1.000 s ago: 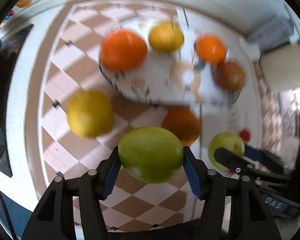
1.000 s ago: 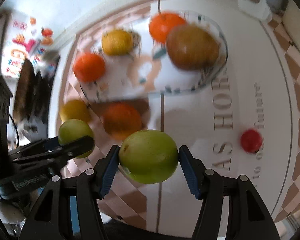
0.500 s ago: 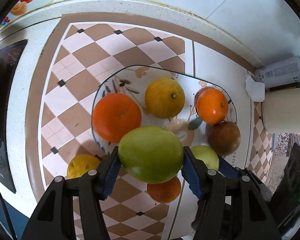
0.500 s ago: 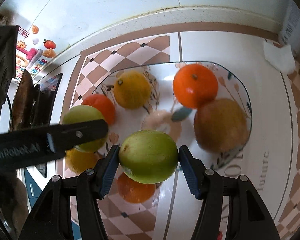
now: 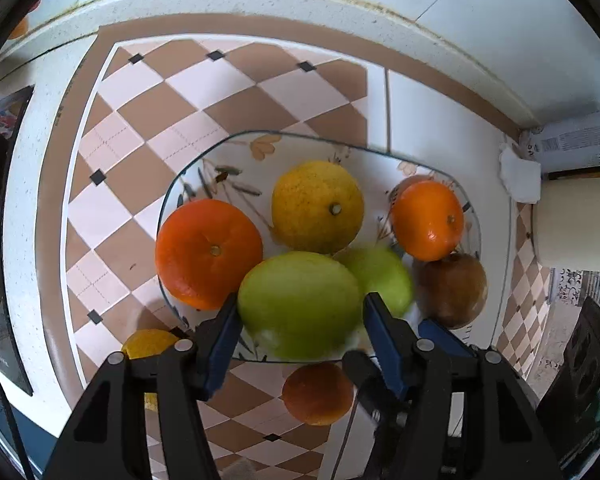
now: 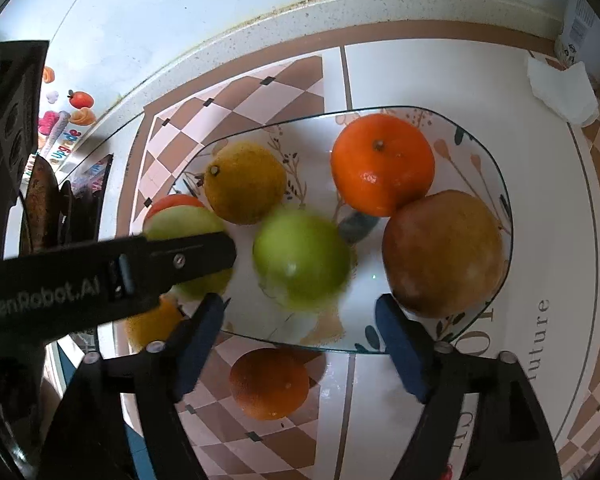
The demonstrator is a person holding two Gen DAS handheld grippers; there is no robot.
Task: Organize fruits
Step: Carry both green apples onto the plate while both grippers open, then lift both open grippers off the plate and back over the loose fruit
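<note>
Both wrist cams steeply down, shared plate [image 5: 474, 216]

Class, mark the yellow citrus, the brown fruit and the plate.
yellow citrus [image 5: 317, 206], left wrist view, middle of its rind
brown fruit [image 6: 443, 254], right wrist view, centre of its skin
plate [image 6: 485, 156], right wrist view, far right rim

Black claw [image 5: 300, 330] arms, blue pads, silver screws; white "GenRobot.AI" lettering on left claw [image 6: 196, 256]

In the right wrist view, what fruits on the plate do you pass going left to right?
Yellow citrus → green apple in the middle → bright orange → brownish pear-like fruit. The fruits behind the other hand-held gripper at far left are left out.
</note>
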